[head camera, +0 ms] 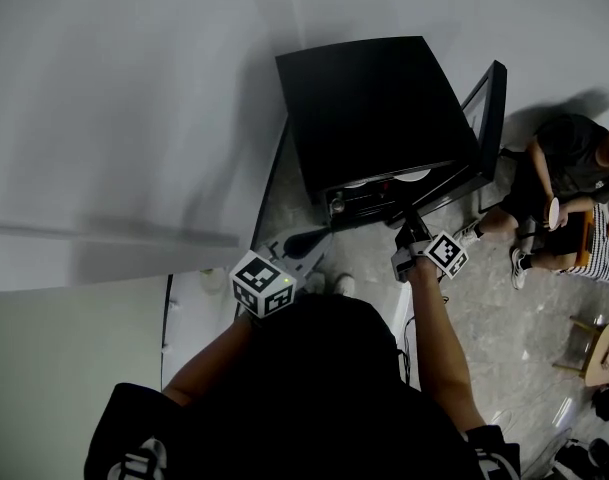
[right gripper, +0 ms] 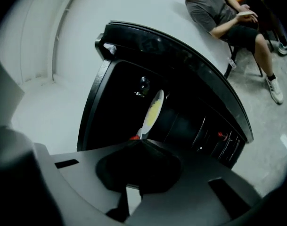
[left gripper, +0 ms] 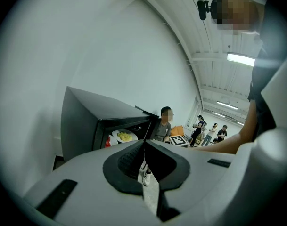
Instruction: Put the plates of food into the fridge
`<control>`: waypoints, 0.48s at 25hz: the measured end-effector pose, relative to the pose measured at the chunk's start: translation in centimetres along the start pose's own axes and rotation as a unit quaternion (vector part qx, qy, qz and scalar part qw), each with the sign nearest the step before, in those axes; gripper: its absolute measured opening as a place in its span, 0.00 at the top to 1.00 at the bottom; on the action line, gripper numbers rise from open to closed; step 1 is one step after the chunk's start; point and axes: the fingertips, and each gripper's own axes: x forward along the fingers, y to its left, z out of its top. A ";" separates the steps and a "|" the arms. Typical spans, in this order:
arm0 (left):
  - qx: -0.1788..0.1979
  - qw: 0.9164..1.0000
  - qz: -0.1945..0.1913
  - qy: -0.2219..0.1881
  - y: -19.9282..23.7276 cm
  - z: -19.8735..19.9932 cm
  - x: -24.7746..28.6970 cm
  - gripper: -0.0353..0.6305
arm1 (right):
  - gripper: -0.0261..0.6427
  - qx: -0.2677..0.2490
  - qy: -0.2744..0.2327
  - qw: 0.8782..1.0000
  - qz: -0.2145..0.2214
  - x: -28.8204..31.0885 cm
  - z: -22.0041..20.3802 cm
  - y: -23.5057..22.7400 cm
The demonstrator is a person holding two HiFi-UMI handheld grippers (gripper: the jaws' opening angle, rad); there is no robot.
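Observation:
A black mini fridge (head camera: 379, 108) stands on the floor with its door (head camera: 489, 118) swung open to the right. Two white plates (head camera: 412, 176) sit on a shelf inside. The left gripper view shows a plate of yellow food (left gripper: 124, 136) next to something red (left gripper: 108, 141). In the right gripper view the same plate (right gripper: 153, 111) looks tilted. My right gripper (head camera: 406, 220) is shut and empty just in front of the fridge opening; its tips (right gripper: 141, 140) meet. My left gripper (head camera: 306, 240) hangs back to the left, also shut (left gripper: 144, 142) on nothing.
A person (head camera: 564, 188) sits on the floor right of the fridge door, and is also seen as a seated person (left gripper: 164, 126) behind the fridge. A wooden stool (head camera: 604, 353) stands at the far right. A white wall lies to the left. More people (left gripper: 211, 133) stand far off.

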 end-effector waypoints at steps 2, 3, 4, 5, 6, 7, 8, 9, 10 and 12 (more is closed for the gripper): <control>0.000 1.000 -0.004 -0.001 -0.2 -0.1 0.0 0.91 | 0.92 -0.047 0.009 0.999 0.004 -0.7 -0.2 1.4; 0.001 1.000 -0.006 -0.002 -0.3 -0.1 0.0 0.91 | 0.92 -0.073 0.013 0.997 0.006 -1.1 -0.4 2.2; 0.002 1.000 -0.008 -0.003 -0.5 0.0 -0.1 0.91 | 0.92 -0.100 0.016 0.995 0.007 -1.5 -0.5 3.1; 0.003 1.000 -0.010 -0.003 -0.6 0.0 -0.1 0.91 | 0.92 -0.127 0.018 0.992 0.009 -1.9 -0.5 4.0; 0.004 1.000 -0.012 -0.004 -0.7 0.1 -0.1 0.91 | 0.92 -0.153 0.019 0.988 0.013 -2.3 -0.6 4.9; 0.004 1.000 -0.014 -0.004 -0.8 0.1 -0.1 0.91 | 0.92 -0.175 0.020 0.984 0.017 -2.6 -0.7 5.8; 0.005 1.000 -0.016 -0.004 -0.9 0.1 0.0 0.91 | 0.92 -0.195 0.021 0.980 0.021 -2.8 -0.8 6.7; 0.005 1.000 -0.018 -0.004 -0.9 0.1 0.0 0.91 | 0.92 -0.212 0.023 0.977 0.024 -2.9 -0.9 7.5; 0.006 1.000 -0.019 -0.004 -1.0 0.1 0.0 0.91 | 0.92 -0.229 0.025 0.973 0.027 -3.0 -1.0 8.2; 0.007 1.000 -0.022 -0.004 -1.2 0.1 0.0 0.91 | 0.92 -0.258 0.029 0.965 0.035 -3.1 -1.3 9.7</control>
